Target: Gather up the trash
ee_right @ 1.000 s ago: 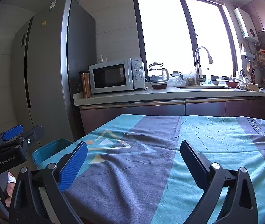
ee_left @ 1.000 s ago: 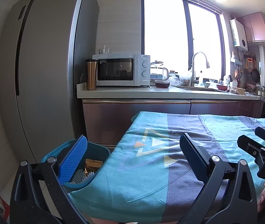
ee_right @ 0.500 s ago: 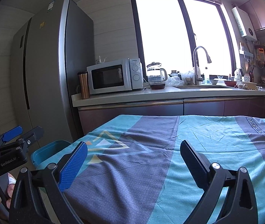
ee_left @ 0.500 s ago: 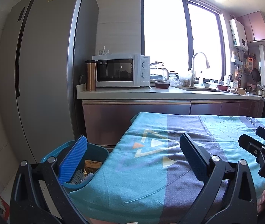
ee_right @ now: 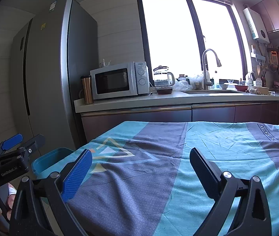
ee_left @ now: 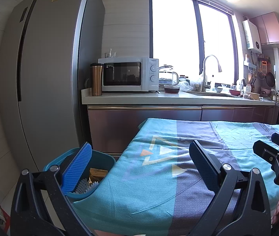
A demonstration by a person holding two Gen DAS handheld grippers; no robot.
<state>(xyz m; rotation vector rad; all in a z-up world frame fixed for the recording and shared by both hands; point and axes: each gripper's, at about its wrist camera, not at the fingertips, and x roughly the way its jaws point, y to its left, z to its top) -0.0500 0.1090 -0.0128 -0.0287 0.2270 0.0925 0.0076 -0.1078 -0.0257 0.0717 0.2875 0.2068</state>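
A teal bin (ee_left: pixel 104 160) stands on the floor at the table's left edge; it holds a golden wrapper (ee_left: pixel 97 174) and a white ridged piece (ee_left: pixel 84 186). The bin's rim also shows in the right wrist view (ee_right: pixel 49 160). My left gripper (ee_left: pixel 139 157) is open and empty, over the table's left front corner beside the bin. My right gripper (ee_right: pixel 140 162) is open and empty above the tablecloth (ee_right: pixel 178 157). No trash shows on the cloth. Each gripper shows in the other's view: the right one (ee_left: pixel 273 149) and the left one (ee_right: pixel 19 143).
A teal and grey tablecloth (ee_left: pixel 178 167) covers the table. Behind it runs a counter (ee_left: pixel 159 96) with a microwave (ee_left: pixel 127 74), copper tumbler (ee_left: pixel 96 79), kettle and sink tap (ee_left: pixel 208 70). A tall grey fridge (ee_left: pixel 47 78) stands at left.
Both grippers have hardly moved; the right wrist view has shifted slightly. Both stay open and empty.
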